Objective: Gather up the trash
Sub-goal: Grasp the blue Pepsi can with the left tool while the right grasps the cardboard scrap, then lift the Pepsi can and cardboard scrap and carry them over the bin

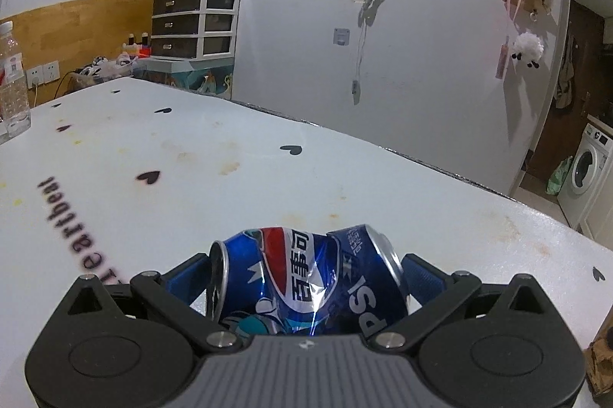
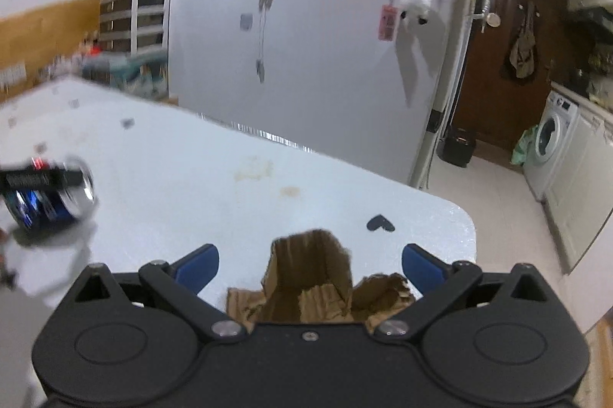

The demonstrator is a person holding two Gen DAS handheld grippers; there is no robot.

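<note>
We hold the left gripper point(image 1: 308, 268) low over the white table point(image 1: 345, 178), which is printed with small black hearts and marked with pale brown stains. A crushed blue Pepsi can point(image 1: 306, 277) lies sideways between its blue fingers point(image 1: 419, 276). The jaws stand wide, and each finger meets one end of the can, so the can fills the whole gap. In the right wrist view the same can point(image 2: 49, 193) shows at the far left, blurred, with a dark finger across it; it appears to sit slightly clear of the table, though the blur prevents a firm reading.

We hold the right gripper point(image 2: 309, 264) near the rounded table corner point(image 2: 456, 216). Its jaws are spread wide, and its fingers point(image 2: 199, 264) touch nothing. A torn piece of brown cardboard point(image 2: 310, 281) rests on the table between them, with one flap standing upright and space on both sides. An edge of this cardboard point(image 1: 599, 362) also shows at the lower right of the left wrist view.

A clear water bottle point(image 1: 11, 82) stands at the far left of the table, well apart from both grippers.
</note>
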